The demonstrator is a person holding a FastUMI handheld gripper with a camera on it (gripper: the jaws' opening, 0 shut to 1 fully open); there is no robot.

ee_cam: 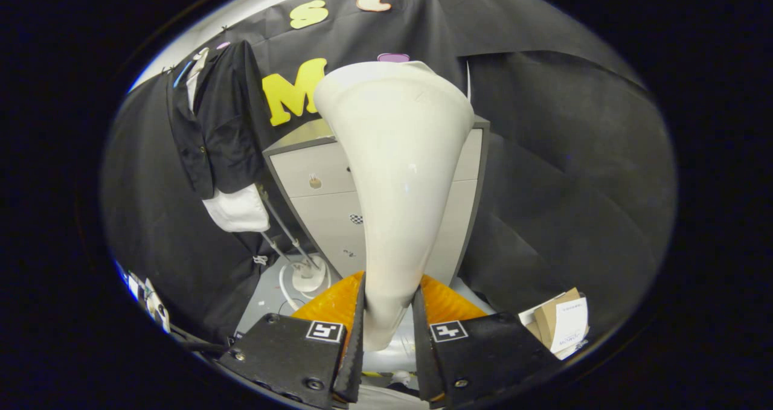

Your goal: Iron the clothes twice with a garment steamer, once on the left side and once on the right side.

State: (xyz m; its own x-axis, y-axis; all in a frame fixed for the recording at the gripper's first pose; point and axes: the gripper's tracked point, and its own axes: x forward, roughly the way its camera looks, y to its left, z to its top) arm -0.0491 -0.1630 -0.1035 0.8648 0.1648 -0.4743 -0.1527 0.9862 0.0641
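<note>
Gripper view: the tool [388, 328] pinches the narrow handle of the cream-white plastic garment steamer [395, 174], both fingers pressing its sides; the steamer's long axis runs straight ahead, wide head farthest out. Black short-sleeved shirt [220, 117] hangs well off to the left, beyond the grey drawer cabinet [317, 183]. Next move, judged: swing left toward it.

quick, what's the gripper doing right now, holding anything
gripper: shut on the white garment steamer, both fingers pressing its narrow handle; its wide head rises beyond the fingertips.
</note>
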